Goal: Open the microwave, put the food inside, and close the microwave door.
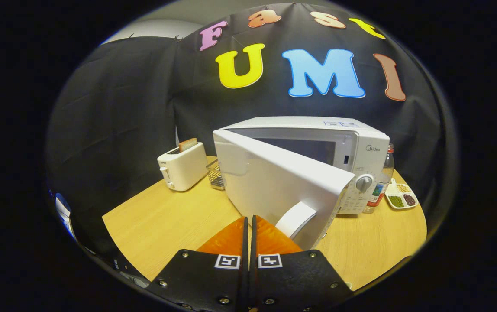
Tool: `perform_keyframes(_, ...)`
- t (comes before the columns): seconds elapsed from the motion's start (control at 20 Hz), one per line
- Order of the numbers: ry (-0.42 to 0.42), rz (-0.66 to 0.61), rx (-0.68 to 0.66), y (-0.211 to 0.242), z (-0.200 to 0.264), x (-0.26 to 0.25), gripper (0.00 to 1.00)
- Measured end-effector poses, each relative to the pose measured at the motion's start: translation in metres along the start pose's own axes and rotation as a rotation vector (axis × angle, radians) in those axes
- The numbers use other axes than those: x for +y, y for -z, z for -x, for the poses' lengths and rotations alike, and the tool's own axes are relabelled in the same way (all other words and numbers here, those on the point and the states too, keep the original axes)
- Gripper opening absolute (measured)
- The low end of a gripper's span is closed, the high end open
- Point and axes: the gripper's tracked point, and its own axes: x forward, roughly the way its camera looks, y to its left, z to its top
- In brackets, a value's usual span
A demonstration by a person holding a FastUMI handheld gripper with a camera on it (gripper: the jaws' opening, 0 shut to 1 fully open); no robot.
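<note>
A white toaster [182, 167] with a slice of bread [188, 144] in its slot stands on the wooden bench [166, 219], a wire basket [216, 174] beside it. The boxy white microwave [352, 149] has its door [274, 182] swung half open, just ahead of the gripper [249, 229], whose fingers are pressed together on nothing. A bottle [382, 182] and a divided dish [401, 196] of grains follow.

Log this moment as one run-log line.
stage: door swing | gripper: shut, empty, by door handle | microwave door: partly open | toaster: beside microwave
</note>
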Motion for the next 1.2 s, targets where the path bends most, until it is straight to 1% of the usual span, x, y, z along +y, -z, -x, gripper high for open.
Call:
perform_keyframes(0.4,0.101,-0.023,0.005,-0.009,-0.036,-0.049,0.01)
perform_keyframes(0.65,0.179,-0.012,-0.007,-0.017,-0.053,-0.078,0.01)
perform_keyframes(0.95,0.282,-0.04,-0.024,-0.037,-0.082,-0.109,0.01)
perform_keyframes(1.2,0.359,-0.106,-0.053,-0.062,-0.101,-0.133,0.01)
